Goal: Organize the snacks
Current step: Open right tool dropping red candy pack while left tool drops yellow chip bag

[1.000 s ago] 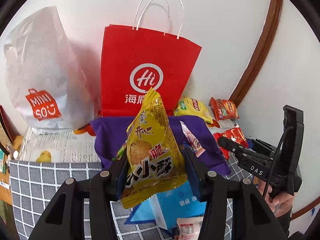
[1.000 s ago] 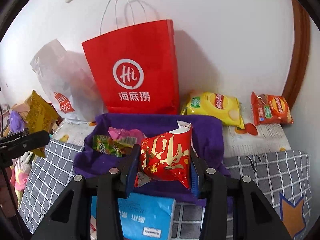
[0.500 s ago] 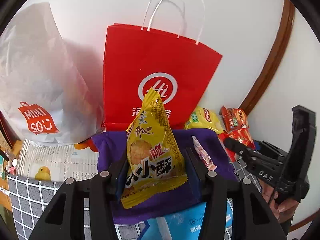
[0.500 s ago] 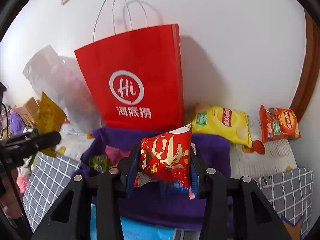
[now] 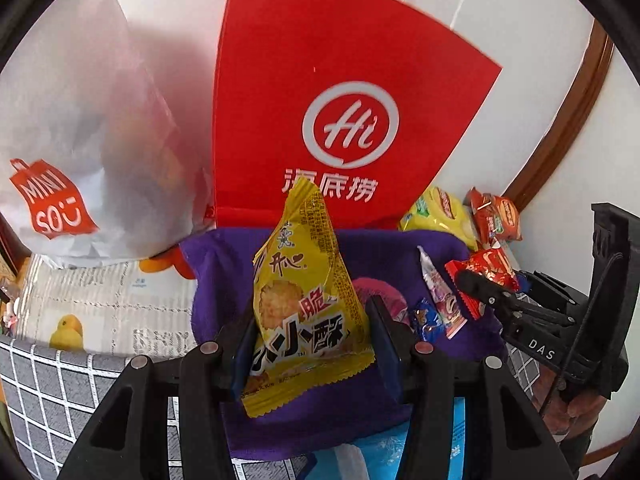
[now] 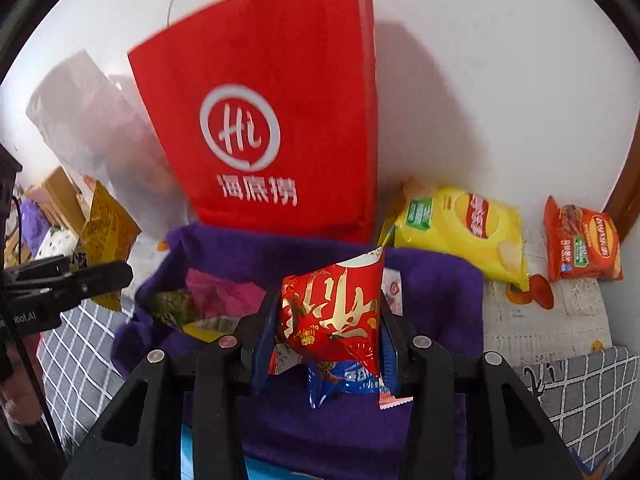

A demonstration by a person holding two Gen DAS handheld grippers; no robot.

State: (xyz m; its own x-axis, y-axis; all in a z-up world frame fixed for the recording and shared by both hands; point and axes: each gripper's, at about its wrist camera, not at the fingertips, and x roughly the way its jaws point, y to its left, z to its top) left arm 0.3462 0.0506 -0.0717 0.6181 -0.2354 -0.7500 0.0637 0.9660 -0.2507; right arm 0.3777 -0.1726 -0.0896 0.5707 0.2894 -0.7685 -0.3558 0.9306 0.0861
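Both grippers are clamped on packets, left (image 5: 310, 344) on the yellow one (image 5: 306, 300), right (image 6: 326, 336) on the red one (image 6: 334, 312), and the red bag (image 6: 264, 120) stands dead ahead, its mouth probably above frame top.

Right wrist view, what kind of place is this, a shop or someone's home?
Probably a home, at a table against a wall: a checked tablecloth, a red shopping bag, and a chips packet lying loose.

— How's my feed?
— Bright, even daylight. I see the red paper bag (image 6: 276, 120) throwing a soft shadow rightwards on the white wall (image 6: 500, 80).
— Sharpness?
— Motion blur smears the bag's logo; fisheye bends the edges, corners black.
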